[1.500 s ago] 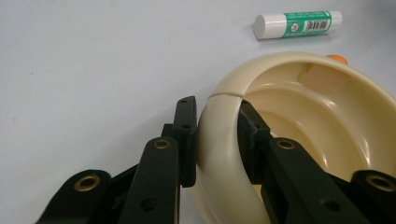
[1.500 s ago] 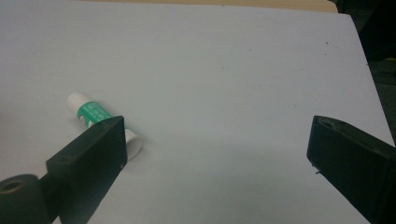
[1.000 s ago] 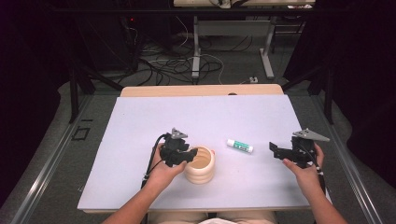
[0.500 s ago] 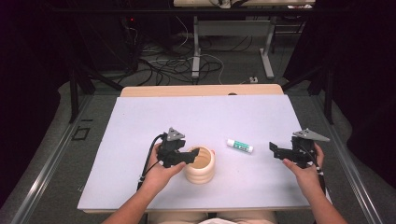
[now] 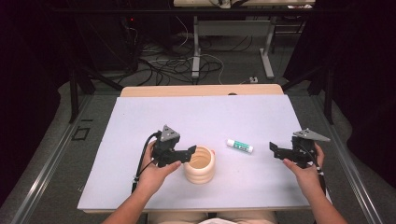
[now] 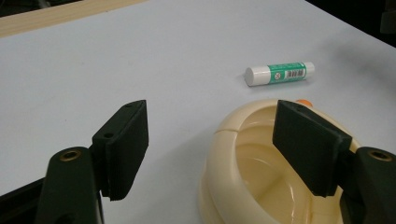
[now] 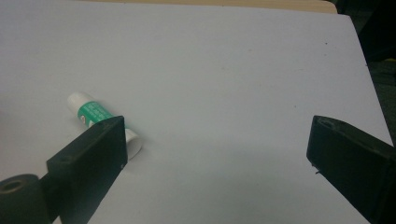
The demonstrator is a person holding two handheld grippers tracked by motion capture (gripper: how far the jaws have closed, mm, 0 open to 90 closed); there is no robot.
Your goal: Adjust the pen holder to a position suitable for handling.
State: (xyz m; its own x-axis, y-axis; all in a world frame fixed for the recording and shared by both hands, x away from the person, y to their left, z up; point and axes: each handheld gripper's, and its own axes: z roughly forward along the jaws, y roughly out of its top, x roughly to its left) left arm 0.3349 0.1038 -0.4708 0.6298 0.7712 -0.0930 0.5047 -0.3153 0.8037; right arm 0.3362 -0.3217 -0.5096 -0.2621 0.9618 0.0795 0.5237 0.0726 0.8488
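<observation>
A cream ribbed cup stands upright near the table's front middle, with a small orange spot on its far rim. My left gripper is open right at its left side. In the left gripper view one jaw hangs over the cup mouth and the other stays outside its wall, gripping nothing. A white glue stick with a green label lies flat to the right of the cup. My right gripper is open, held off to the stick's right. In the right gripper view the glue stick is partly behind one jaw.
The white table top has a wooden strip along its far edge. Beyond it are dark floor, cables and table legs. The glue stick lies past the cup in the left gripper view.
My left gripper has drifted slightly to the left beside the cup. The right gripper, the cup and the glue stick have stayed in place.
</observation>
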